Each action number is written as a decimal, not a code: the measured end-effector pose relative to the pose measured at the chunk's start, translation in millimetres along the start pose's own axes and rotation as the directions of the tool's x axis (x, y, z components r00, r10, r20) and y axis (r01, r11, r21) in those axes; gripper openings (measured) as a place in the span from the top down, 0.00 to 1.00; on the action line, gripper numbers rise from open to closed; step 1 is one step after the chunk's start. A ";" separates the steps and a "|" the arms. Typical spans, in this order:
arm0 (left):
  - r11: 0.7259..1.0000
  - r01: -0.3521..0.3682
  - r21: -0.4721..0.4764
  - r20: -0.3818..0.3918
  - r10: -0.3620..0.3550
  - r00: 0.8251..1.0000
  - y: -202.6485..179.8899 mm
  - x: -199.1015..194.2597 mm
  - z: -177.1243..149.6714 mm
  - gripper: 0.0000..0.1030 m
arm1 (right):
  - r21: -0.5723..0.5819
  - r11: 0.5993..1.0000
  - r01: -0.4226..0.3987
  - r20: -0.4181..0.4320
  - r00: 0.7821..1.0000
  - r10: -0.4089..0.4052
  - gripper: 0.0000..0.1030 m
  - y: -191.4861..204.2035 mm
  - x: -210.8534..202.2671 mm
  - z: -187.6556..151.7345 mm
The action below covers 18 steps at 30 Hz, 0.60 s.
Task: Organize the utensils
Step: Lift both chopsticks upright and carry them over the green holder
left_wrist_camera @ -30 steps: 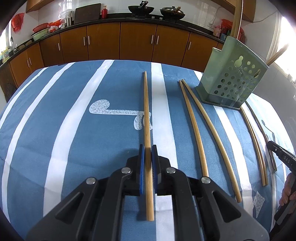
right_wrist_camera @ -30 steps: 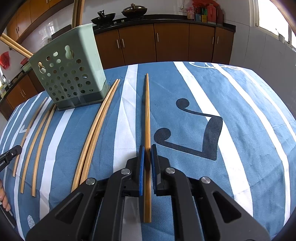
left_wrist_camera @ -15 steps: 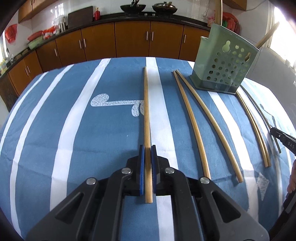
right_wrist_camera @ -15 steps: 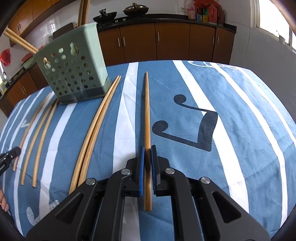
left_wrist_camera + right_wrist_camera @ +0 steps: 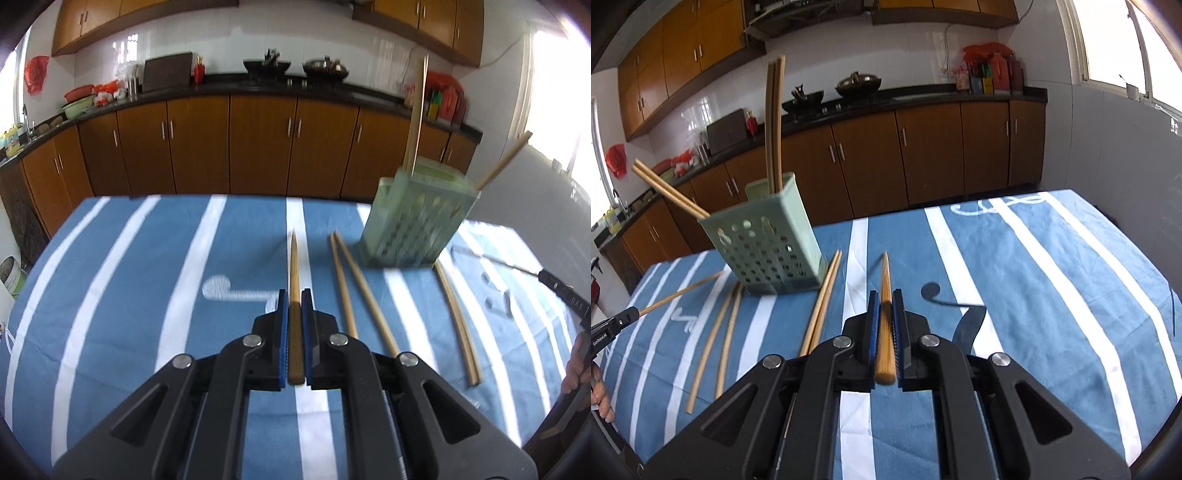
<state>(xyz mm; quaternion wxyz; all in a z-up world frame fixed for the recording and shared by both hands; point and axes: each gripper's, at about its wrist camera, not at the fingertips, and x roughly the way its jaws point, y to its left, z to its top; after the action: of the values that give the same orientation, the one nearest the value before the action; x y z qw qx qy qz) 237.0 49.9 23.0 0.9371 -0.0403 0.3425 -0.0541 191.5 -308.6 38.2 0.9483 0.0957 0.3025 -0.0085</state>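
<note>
Lifted, both grippers (image 5: 294, 299) (image 5: 885, 299) apparently clamp chopsticks (image 5: 294, 280) (image 5: 885, 295).

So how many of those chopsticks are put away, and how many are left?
Done: about four chopsticks stand in the green holder. In hand: the left gripper and the right gripper are each clamped on one chopstick, clear of the cloth. Left: four lie on the striped tablecloth, two pairs flanking the holder.
</note>
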 end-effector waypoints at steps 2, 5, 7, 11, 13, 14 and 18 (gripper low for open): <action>1.000 0.011 -0.013 0.037 -0.010 0.999 1.2 -11.0 9.4 0.92 | 0.004 1.000 -0.007 0.021 1.000 0.006 0.93 0.3 -4.7 5.3; 0.999 0.020 -0.030 0.083 -0.017 0.996 2.0 -23.7 20.6 0.92 | 0.007 1.000 -0.017 0.047 0.999 0.016 0.93 1.6 -11.6 11.5; 0.999 0.027 -0.038 0.105 -0.023 0.994 2.5 -30.3 27.0 0.93 | 0.006 1.000 -0.024 0.063 0.998 0.023 0.93 3.0 -15.5 15.8; 0.999 0.028 -0.038 0.131 -0.023 0.991 1.4 -39.0 37.2 0.93 | -0.001 1.000 -0.030 0.082 0.996 0.030 0.93 6.3 -20.6 21.8; 0.999 0.029 -0.038 0.136 -0.024 0.990 2.0 -41.9 40.0 0.93 | -0.002 0.999 -0.033 0.088 0.996 0.033 0.93 7.3 -21.5 24.1; 0.999 0.031 -0.039 0.139 -0.025 0.990 1.9 -43.4 41.7 0.93 | -0.003 0.999 -0.032 0.090 0.995 0.032 0.93 7.2 -21.5 24.7; 0.998 0.048 -0.038 0.153 -0.041 0.987 -0.7 -51.4 49.4 0.93 | 0.003 0.999 -0.050 0.104 0.993 0.050 0.93 9.6 -27.3 32.7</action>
<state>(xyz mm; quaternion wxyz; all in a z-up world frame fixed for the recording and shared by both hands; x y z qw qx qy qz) 229.8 57.7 93.5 0.9580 -0.0716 0.2701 -0.0646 188.6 -306.3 81.7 0.9625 0.1052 0.2501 0.0095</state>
